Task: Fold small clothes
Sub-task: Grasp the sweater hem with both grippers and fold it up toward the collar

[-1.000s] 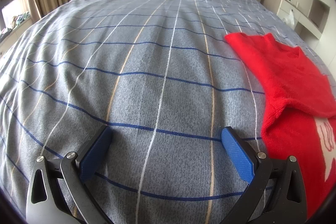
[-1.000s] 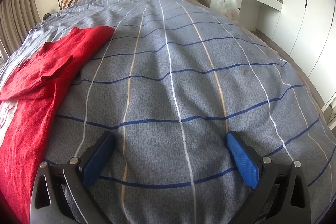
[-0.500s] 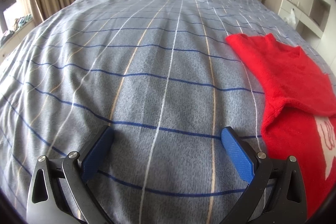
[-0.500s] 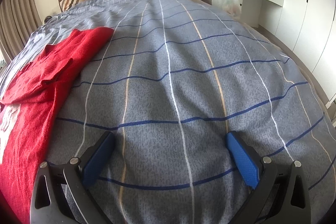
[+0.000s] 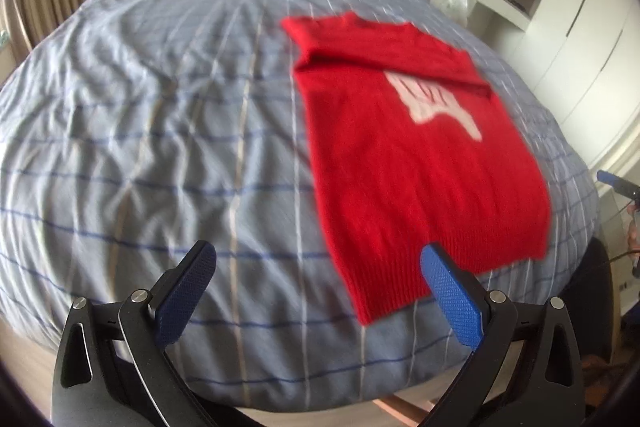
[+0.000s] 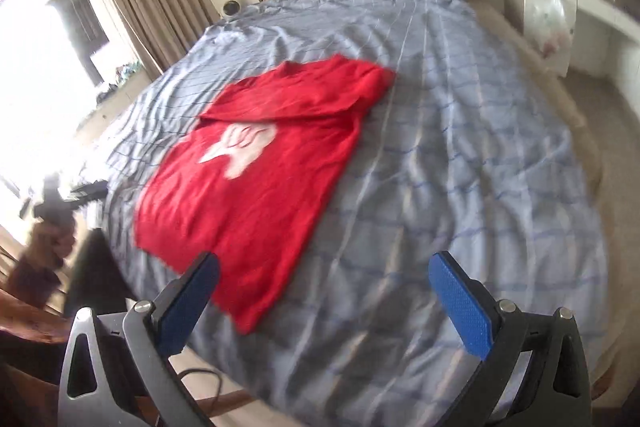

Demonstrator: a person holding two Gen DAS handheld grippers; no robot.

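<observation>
Both grippers lifted back from bed (image 5: 160, 107), left gripper (image 5: 320, 291) and right gripper (image 6: 324, 295) agape, empty, blurred red sweater (image 5: 400, 155) seemingly half-folded.

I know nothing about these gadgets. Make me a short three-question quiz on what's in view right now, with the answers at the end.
1. True or false: the left gripper is clamped on the red sweater.
2. What does the sweater lie on: A) a desk, B) the striped bedspread, C) the floor?
3. Fill in: the sweater's upper part is ______ down over its white motif.

Key
1. False; both the left and right gripper hang open with nothing between their blue pads.
2. B.
3. Folded.
</observation>
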